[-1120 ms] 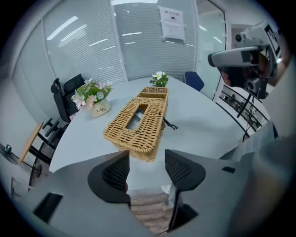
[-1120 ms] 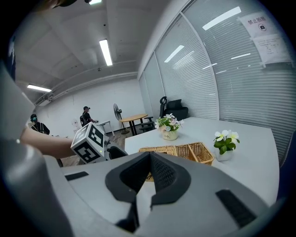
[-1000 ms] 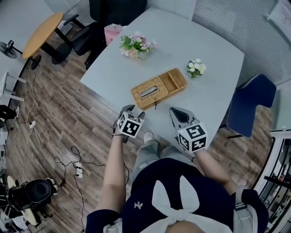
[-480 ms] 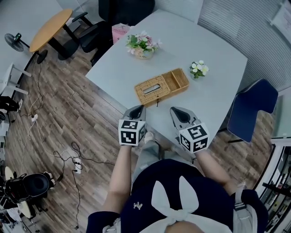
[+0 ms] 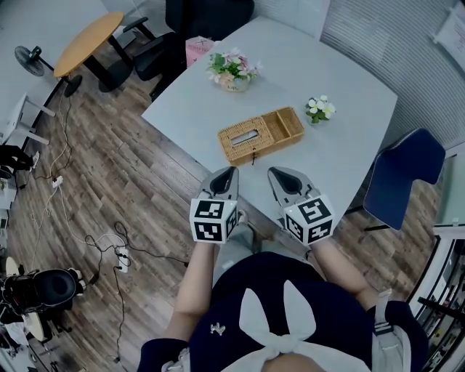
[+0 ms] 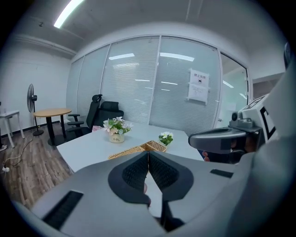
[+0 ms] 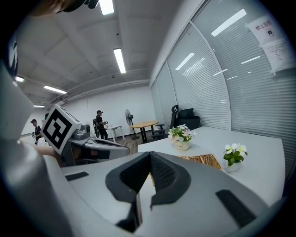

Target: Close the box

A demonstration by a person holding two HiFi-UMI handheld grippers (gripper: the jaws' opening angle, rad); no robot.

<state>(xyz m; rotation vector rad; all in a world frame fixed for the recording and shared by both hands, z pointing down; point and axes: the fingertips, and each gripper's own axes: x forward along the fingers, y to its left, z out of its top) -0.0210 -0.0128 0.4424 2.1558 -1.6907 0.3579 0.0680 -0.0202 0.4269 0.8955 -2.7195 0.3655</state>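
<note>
A long wicker box lies on the white table, its slotted lid over the left part and a small uncovered compartment at its right end. Both grippers hover short of the table's near edge, apart from the box. My left gripper is shut with nothing between its jaws, and its fingertips meet below the box in the left gripper view. My right gripper is shut and empty too. In the right gripper view the closed jaws hide most of the box.
A flower pot and a small white-flowered plant stand on the table beyond the box. A blue chair is at the right and a black office chair at the far end. Cables lie on the wooden floor at the left.
The left gripper's jaws, open a second ago, have shut on nothing. That gripper rose and tipped up from looking down on the box to looking across the room. The right gripper rose slightly.
</note>
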